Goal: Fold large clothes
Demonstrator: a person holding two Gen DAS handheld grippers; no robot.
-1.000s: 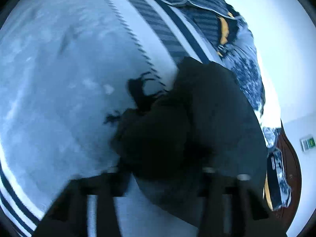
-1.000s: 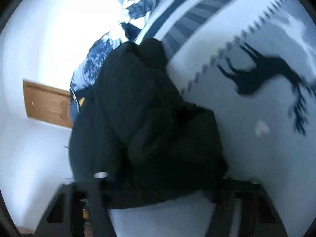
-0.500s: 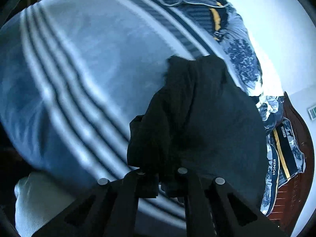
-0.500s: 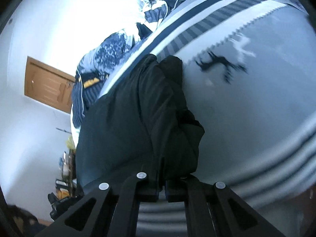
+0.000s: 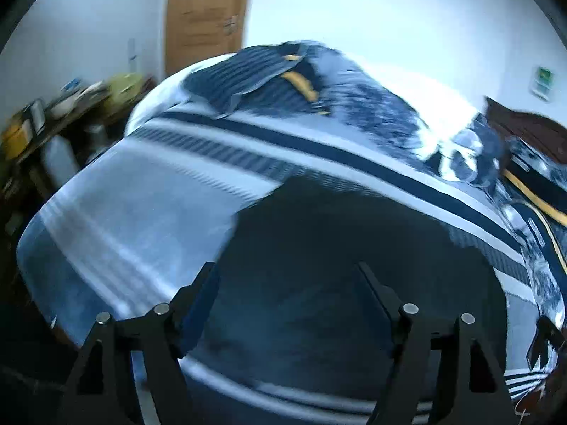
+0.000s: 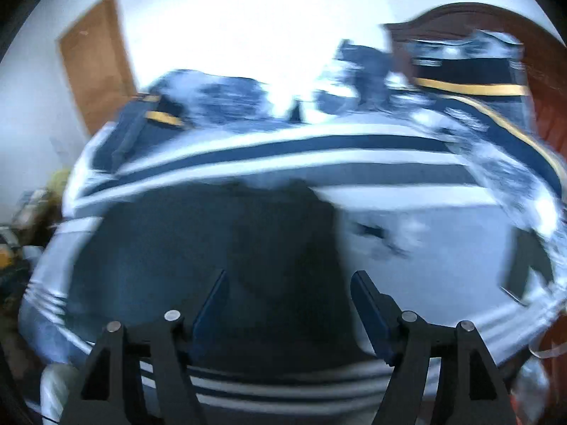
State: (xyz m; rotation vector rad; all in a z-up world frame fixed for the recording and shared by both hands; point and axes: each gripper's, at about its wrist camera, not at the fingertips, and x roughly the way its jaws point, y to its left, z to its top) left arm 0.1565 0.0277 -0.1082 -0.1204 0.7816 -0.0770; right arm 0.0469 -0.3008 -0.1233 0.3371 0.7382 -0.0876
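A large black garment lies spread on the striped blue and white bedspread. It also shows in the right wrist view, blurred by motion. My left gripper is open and empty just above the garment's near left part. My right gripper is open and empty above the garment's near right part. Neither gripper touches the cloth.
A rumpled dark blue patterned quilt lies along the far side of the bed. A dark wooden headboard stands at the right. A wooden door and a cluttered table stand beyond the bed's left end.
Both grippers were shut on the bunched black garment half a second ago. They have let go, opened and pulled back and up. The garment now lies spread flat.
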